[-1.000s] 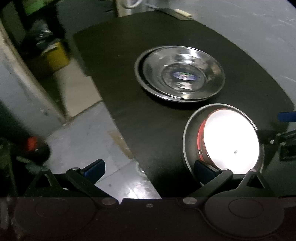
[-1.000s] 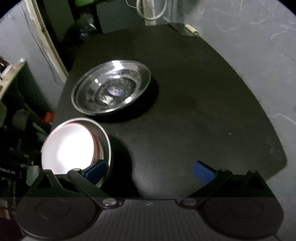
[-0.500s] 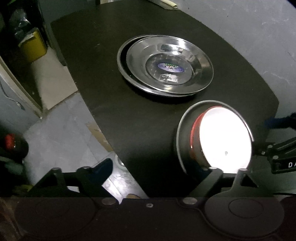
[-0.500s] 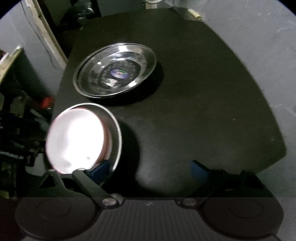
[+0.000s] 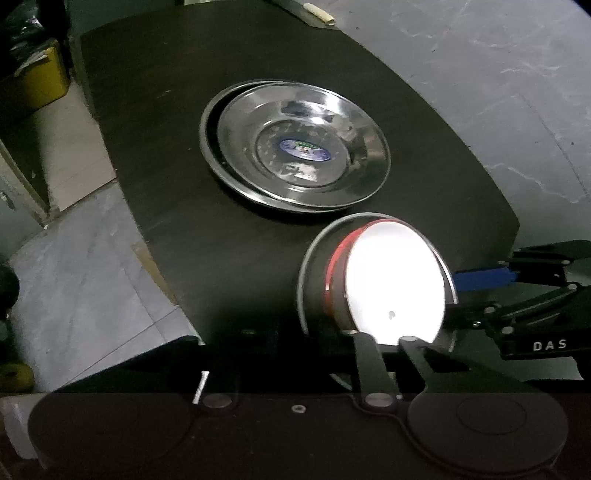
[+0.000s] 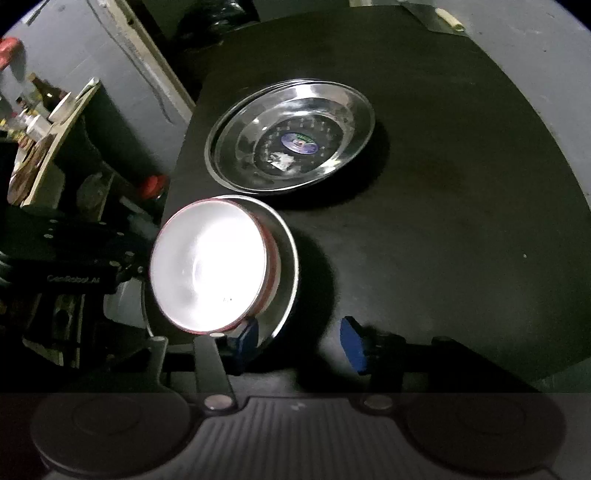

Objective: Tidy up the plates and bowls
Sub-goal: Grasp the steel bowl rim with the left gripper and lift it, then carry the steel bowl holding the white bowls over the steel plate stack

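Observation:
Two stacked steel plates (image 5: 299, 147) lie mid-table; they also show in the right wrist view (image 6: 291, 136). A white bowl with a red rim (image 5: 395, 284) sits nested in a steel bowl (image 5: 314, 273), tilted, near the table's front edge. They also show in the right wrist view: white bowl (image 6: 207, 266), steel bowl (image 6: 284, 266). My left gripper (image 5: 384, 336) reaches the bowls' near rim; its tips are hidden. My right gripper (image 6: 299, 339) is open, its left blue pad (image 6: 245, 338) at the steel bowl's rim. The right gripper also shows in the left wrist view (image 5: 491, 277).
The black table (image 6: 443, 184) ends close on the left, with tiled floor (image 5: 74, 258) below. A yellow box (image 5: 37, 81) stands on the floor far left. A cluttered shelf (image 6: 48, 140) stands left of the table. A flat tool (image 5: 314, 14) lies at the far edge.
Both grippers have closed in on the nested bowls. The left gripper's fingers have drawn together at the bowls' rim. The bowls now tilt more than before.

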`<action>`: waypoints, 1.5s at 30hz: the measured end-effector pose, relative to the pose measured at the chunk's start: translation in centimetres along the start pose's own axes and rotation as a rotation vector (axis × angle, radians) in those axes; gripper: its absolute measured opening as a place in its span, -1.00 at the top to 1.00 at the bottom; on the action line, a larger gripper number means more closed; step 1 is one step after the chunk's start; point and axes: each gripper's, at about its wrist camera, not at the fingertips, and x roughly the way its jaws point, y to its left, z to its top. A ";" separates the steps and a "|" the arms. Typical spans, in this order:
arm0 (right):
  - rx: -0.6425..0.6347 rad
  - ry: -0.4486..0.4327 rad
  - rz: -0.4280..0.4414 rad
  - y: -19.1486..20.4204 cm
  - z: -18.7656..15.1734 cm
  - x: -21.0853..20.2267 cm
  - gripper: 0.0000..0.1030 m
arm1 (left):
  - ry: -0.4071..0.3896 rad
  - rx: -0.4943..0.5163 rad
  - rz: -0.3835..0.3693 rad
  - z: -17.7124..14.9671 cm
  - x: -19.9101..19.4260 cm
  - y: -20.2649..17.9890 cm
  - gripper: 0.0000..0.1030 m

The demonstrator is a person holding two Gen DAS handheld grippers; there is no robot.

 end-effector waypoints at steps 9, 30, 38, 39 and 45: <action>-0.102 0.051 -0.013 1.1 1.0 1.3 0.12 | -0.002 -0.002 0.013 0.0 -0.1 -0.2 0.75; -0.175 0.074 0.005 2.0 1.2 2.1 0.50 | -0.005 0.006 0.017 -0.5 -0.1 -0.3 0.74; -0.112 0.040 -0.004 0.8 0.8 1.2 0.56 | 0.009 0.031 -0.015 0.0 0.5 -1.1 0.74; -0.097 0.030 -0.006 0.5 0.7 0.9 0.56 | 0.010 0.039 -0.020 0.2 0.7 -1.3 0.74; -0.017 0.006 -0.022 -1.1 0.0 0.2 0.58 | 0.006 0.103 -0.047 1.1 1.2 -2.7 0.74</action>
